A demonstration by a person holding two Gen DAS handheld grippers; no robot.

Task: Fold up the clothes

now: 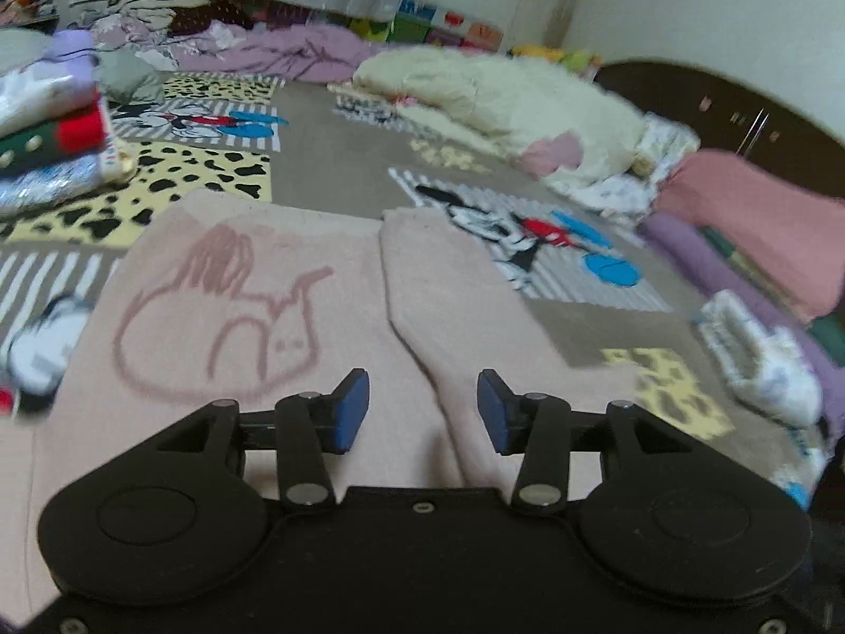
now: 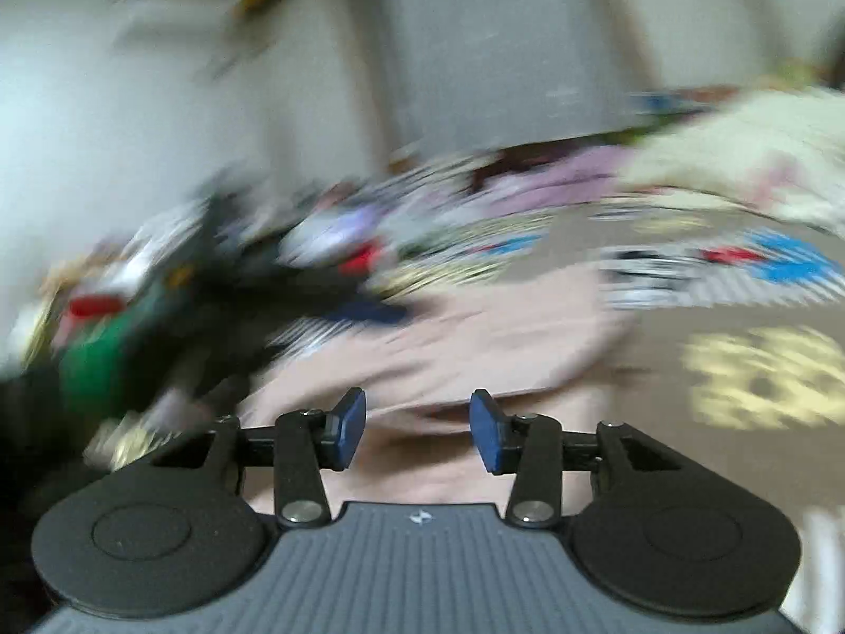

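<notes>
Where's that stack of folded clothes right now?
In the left wrist view, the stack of folded clothes sits at the far left edge on the patterned bedspread, beyond the pink top spread before the left gripper.

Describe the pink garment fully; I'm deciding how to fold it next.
The pink garment looks like soft, fuzzy knit in pale pink, with a darker pink outline drawing on its front. It lies spread flat on the patterned bedspread. One part, apparently a sleeve, is folded over its right side. The open left gripper hovers above it, holding nothing. The right wrist view is blurred.
</notes>
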